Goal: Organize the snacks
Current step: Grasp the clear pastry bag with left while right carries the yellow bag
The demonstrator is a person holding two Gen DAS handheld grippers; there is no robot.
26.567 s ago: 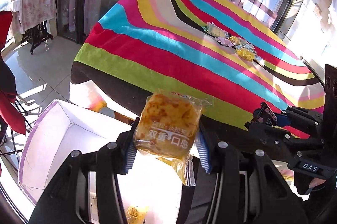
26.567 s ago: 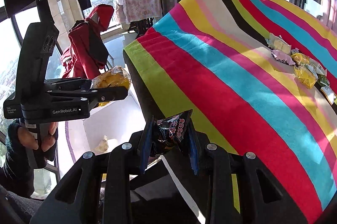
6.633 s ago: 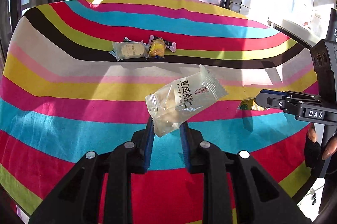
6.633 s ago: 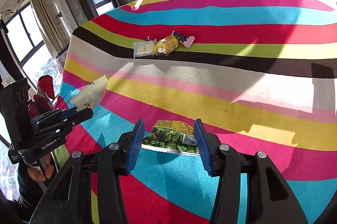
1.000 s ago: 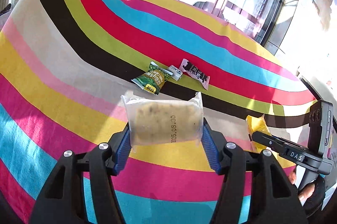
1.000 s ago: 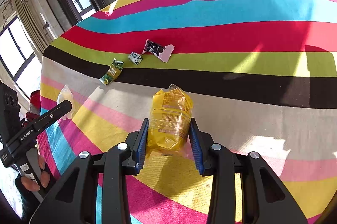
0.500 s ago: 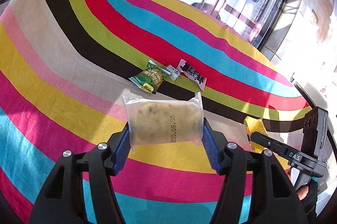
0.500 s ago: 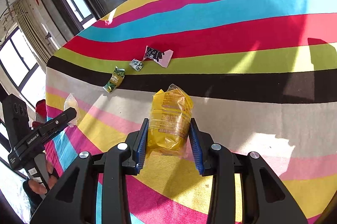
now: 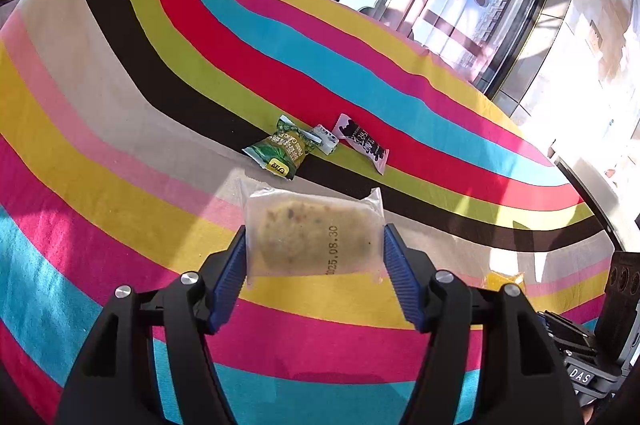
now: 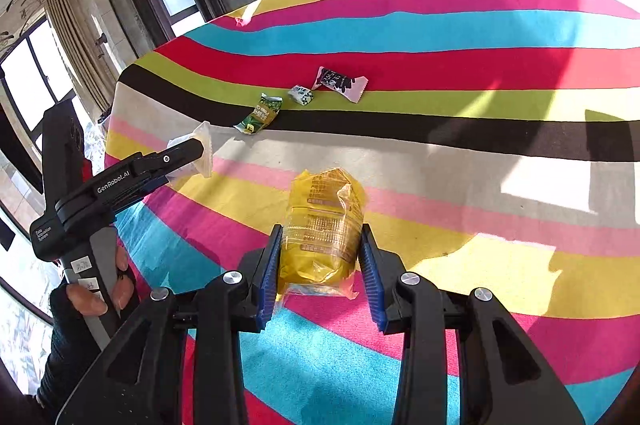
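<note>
Since a second ago, my two grippers have drawn a little closer to the three small snacks lying on the cloth, and each keeps the packet it was already carrying. My left gripper (image 9: 314, 253) is clamped on a clear packet (image 9: 314, 235) with a pale, speckled cake inside and a printed date on its wrapper; the blue pads (image 9: 230, 279) press its two side edges, and it is held above the yellow and pink stripes. My right gripper (image 10: 320, 265) is clamped on a yellow packet (image 10: 324, 221) of crinkled, partly see-through film, held upright over the pink and yellow stripes.

The table is covered by a striped tablecloth (image 9: 120, 129) in red, blue, green, black, cream, pink and yellow. Three snacks lie on it in a short row, ahead of both grippers: a green packet (image 9: 280, 153) across the black stripe's edge, a small white candy (image 9: 325, 139) just beside it, and a pink and black wrapper (image 9: 362, 143) next to that, on the green stripe.

In the right wrist view, my left gripper (image 10: 200, 149) shows at the left edge, with my gloved left hand (image 10: 92, 299) around its handle. Windows stand behind the table.
</note>
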